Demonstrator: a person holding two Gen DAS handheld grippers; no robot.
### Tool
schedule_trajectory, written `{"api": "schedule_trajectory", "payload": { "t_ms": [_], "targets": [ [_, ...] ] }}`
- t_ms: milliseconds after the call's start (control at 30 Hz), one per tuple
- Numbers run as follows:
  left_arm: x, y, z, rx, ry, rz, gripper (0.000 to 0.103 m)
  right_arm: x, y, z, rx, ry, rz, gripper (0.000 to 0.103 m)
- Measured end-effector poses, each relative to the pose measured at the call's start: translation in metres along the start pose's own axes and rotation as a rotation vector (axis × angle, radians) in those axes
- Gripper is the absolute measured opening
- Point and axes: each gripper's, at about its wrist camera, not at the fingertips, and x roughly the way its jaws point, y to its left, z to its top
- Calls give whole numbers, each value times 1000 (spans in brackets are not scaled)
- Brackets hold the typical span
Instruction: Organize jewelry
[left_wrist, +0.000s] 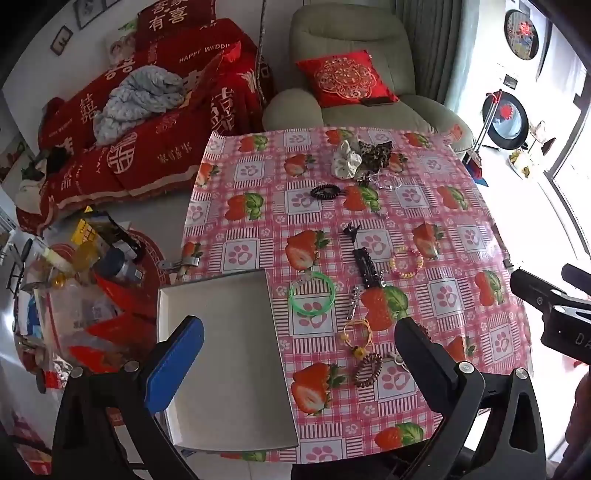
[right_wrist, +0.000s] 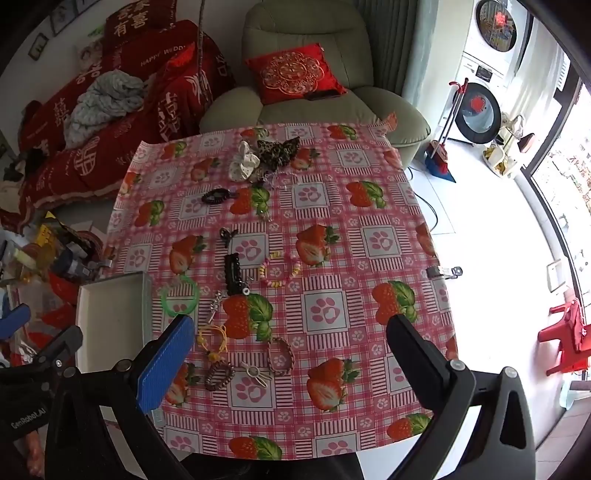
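Both grippers' jaws wide apart, empty, above the table (right_wrist: 332, 229).

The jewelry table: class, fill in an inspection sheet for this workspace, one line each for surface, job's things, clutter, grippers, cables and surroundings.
Surface: table under a pink strawberry tablecloth, flat.
Job's things: grey tray at the table's left edge, nothing seen in it; green bangle, black hair clip, bead bracelet, yellow cord bracelet, brown coil tie, scrunchies at the far edge, all loose on the cloth.
Clutter: bags and bottles on the floor left of the table.
Grippers: left hand-held gripper open, holding nothing; right hand-held gripper open, holding nothing.
Cables: nothing seen on the table.
Surroundings: green armchair, red bedding, washing machines.
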Motion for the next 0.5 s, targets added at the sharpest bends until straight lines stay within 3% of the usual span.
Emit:
{"api": "schedule_trajectory", "payload": {
  "t_ms": [500],
  "targets": [
    [-8,-1,4,-6,-32,-2,103,-9,3,8,-5,-31,4,103]
  ]
}}
